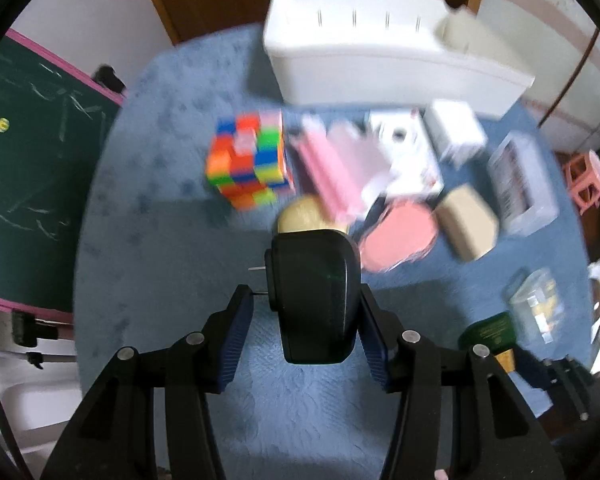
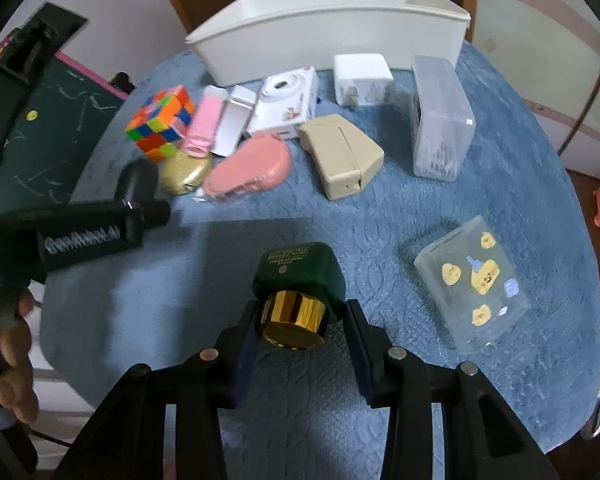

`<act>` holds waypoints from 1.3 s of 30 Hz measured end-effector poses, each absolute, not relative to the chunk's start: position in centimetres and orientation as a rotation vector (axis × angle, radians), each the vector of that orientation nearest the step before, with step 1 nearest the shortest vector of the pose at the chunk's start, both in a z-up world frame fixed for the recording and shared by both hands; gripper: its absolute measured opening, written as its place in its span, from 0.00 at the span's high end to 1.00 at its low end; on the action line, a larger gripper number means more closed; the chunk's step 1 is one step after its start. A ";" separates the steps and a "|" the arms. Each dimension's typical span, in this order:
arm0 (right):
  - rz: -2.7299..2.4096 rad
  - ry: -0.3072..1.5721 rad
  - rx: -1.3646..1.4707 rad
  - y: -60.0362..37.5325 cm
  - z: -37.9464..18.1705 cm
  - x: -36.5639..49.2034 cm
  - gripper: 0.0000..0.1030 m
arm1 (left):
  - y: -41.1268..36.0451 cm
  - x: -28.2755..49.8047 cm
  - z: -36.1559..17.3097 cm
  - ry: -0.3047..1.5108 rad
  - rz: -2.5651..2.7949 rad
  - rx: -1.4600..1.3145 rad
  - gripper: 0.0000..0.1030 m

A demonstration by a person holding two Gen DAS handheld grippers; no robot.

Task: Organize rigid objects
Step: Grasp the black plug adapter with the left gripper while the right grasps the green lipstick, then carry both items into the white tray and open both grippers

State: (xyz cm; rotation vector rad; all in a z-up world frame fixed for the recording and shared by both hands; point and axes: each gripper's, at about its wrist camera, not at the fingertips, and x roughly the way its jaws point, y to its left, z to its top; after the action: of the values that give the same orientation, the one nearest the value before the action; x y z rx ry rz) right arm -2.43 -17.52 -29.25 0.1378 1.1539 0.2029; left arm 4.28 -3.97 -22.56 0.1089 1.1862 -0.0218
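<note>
The left gripper (image 1: 306, 320) holds a black mouse (image 1: 312, 292) in its jaws above the blue surface (image 1: 160, 240). The right gripper's (image 2: 300, 332) jaws sit narrow around a green bottle's (image 2: 298, 272) gold cap (image 2: 294, 320).

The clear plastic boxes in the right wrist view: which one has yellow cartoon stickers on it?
The clear box lying flat at the right, beside the green bottle. The other clear box, near the white bin, is plain.

L gripper (image 1: 300, 320) & R gripper (image 2: 296, 324): jaws clamped, angled down.
</note>
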 end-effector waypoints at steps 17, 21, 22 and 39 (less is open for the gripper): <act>0.369 0.876 0.109 -21.6 -12.9 -1.0 0.60 | -6.3 3.7 -6.2 0.878 -0.005 0.087 0.46; 0.336 0.821 0.115 -22.6 -9.6 2.3 0.60 | -6.2 6.3 -4.5 0.847 -0.010 0.093 0.46; 0.321 0.803 0.115 -23.0 -8.6 3.5 0.60 | -6.2 7.2 -4.1 0.836 -0.012 0.098 0.46; 0.038 1.017 0.099 -24.2 -15.8 25.4 0.60 | -6.7 29.1 -16.0 1.053 -0.106 0.076 0.46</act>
State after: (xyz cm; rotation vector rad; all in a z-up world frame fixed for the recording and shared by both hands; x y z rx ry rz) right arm 25.41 -24.18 -15.82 0.0993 1.0170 0.0382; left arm 29.12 -6.74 -15.95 0.0764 1.0527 -0.1056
